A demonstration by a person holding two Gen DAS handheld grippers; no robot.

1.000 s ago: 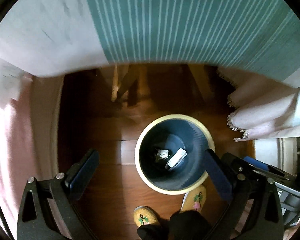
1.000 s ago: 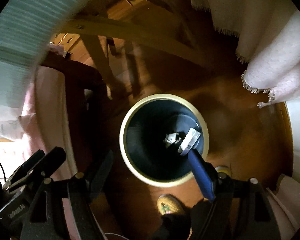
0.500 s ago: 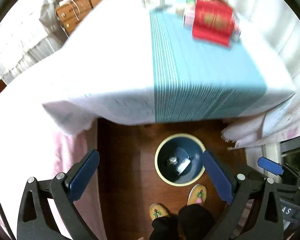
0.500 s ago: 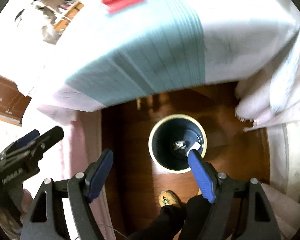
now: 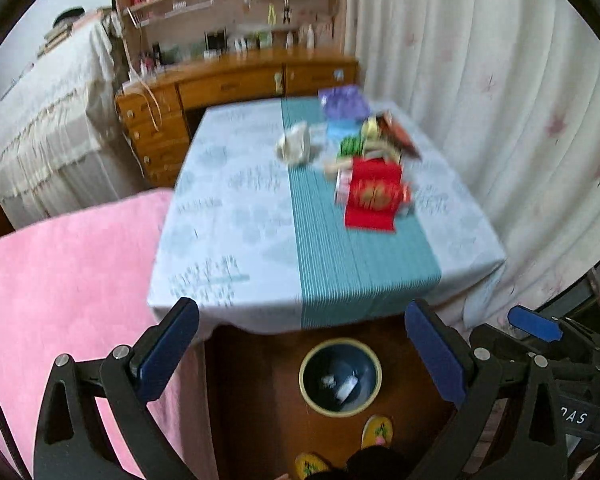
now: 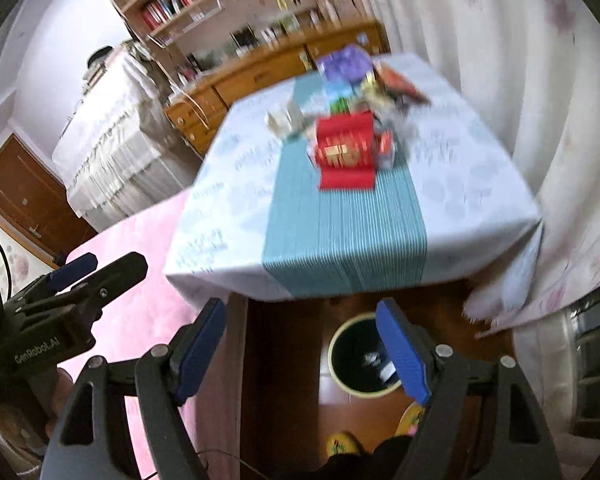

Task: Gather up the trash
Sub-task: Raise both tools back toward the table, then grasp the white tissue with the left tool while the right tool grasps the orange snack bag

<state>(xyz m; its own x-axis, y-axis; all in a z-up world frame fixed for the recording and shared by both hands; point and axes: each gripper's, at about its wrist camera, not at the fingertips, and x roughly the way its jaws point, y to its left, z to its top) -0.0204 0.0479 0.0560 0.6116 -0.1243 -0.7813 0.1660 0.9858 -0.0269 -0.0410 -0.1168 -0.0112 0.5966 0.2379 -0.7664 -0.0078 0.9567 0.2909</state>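
A round dark bin with a cream rim (image 5: 340, 376) (image 6: 360, 360) stands on the wooden floor below the table's near edge, with a crumpled scrap and a white wrapper inside. On the table (image 5: 240, 208) (image 6: 228, 216) lies a blurred heap: a red box (image 5: 374, 196) (image 6: 346, 152), a crumpled whitish piece (image 5: 296, 144), coloured packets (image 5: 346, 108). My left gripper (image 5: 300, 344) is open and empty, high above the bin. My right gripper (image 6: 300, 344) is open and empty too, and its right finger (image 6: 400, 352) overlaps the bin.
A pink blanket (image 5: 60, 288) lies left of the table. White curtains (image 5: 500, 100) hang to the right. A wooden desk with shelves (image 5: 236, 80) stands behind the table. The person's yellow slippers (image 5: 378, 430) are on the floor by the bin.
Both grippers have risen from just above the bin to well over table height and tilted up, so the tabletop and room came into view. Jaws stayed open and empty.
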